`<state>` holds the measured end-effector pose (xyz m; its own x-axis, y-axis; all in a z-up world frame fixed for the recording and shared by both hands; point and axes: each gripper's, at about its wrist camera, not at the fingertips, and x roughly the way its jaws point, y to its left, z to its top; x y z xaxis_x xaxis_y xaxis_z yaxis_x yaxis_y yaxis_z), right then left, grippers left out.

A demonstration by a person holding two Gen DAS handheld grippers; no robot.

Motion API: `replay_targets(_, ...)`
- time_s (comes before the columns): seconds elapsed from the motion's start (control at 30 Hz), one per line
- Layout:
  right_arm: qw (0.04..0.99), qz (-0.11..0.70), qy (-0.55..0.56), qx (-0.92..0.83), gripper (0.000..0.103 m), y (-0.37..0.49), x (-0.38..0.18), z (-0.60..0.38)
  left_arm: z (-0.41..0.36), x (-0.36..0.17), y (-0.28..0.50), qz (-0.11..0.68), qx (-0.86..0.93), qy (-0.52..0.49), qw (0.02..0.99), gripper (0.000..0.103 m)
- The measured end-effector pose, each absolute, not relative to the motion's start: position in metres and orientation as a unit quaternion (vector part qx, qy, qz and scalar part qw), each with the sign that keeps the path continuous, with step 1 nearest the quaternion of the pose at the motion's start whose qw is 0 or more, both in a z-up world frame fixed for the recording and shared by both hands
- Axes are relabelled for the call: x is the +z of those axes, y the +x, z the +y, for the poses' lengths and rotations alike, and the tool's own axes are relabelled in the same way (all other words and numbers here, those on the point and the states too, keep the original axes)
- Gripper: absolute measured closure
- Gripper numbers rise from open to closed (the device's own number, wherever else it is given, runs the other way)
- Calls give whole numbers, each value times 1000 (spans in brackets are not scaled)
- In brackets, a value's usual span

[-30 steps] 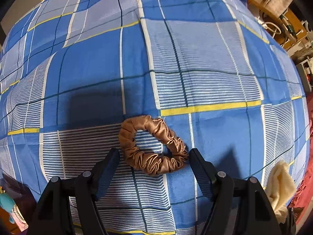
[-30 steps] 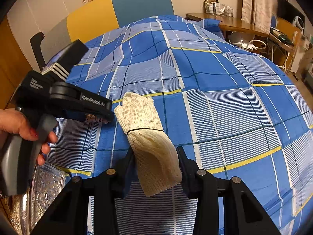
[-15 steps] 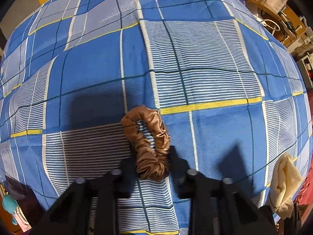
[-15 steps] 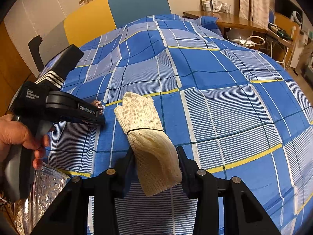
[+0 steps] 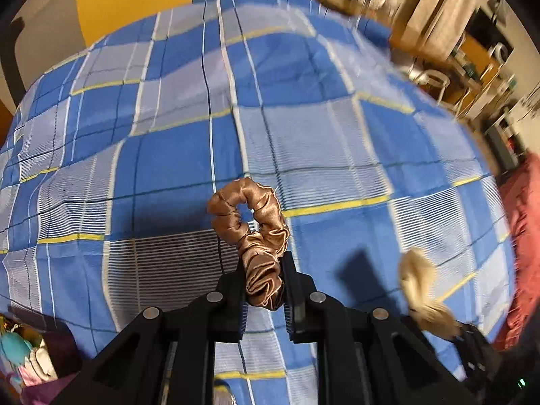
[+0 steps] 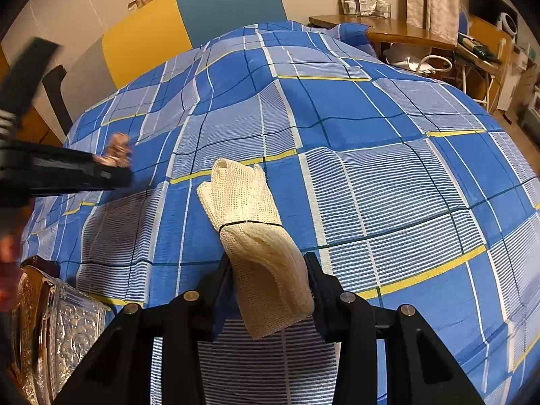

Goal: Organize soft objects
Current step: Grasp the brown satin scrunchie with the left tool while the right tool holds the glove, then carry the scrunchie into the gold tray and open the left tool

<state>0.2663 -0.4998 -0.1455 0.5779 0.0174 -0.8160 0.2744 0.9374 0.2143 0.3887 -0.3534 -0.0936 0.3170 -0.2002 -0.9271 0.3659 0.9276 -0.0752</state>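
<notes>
**A:** Where's your scrunchie?

**B:** The brown satin scrunchie [image 5: 251, 236] is pinched in your left gripper [image 5: 263, 280]. The jaws are squeezed tight on its lower bunch, and the loop stands up beyond the fingertips, clear of the blue plaid bedspread [image 5: 168, 155]. In the right wrist view you can see it blurred at the tip of that gripper, off to the left.

**A:** And your other hand?

**B:** Your right gripper [image 6: 270, 290] is clamped on the cream mesh cloth [image 6: 256, 243], jaws partly closed with a pad pressing each side. A thin black band crosses the cloth; its far end reaches forward above the bedspread.

**A:** What's around you?

**B:** An embossed silver tray [image 6: 67, 330] sits at the bed's near left edge. Past the bed there's a yellow and teal headboard [image 6: 189, 23] and a wooden desk [image 6: 398, 33] to the right.
</notes>
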Motion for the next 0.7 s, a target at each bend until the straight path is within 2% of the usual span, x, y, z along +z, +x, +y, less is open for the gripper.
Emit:
replay_targets(0.4,878,446,151,-83,62,264,-152,-503,-287,1,305,437,-222,90,867,87)
replay_targets(0.7,886,437,123,-97,62,258,-152,-499,-158,47,251,415,-207,6,886,87)
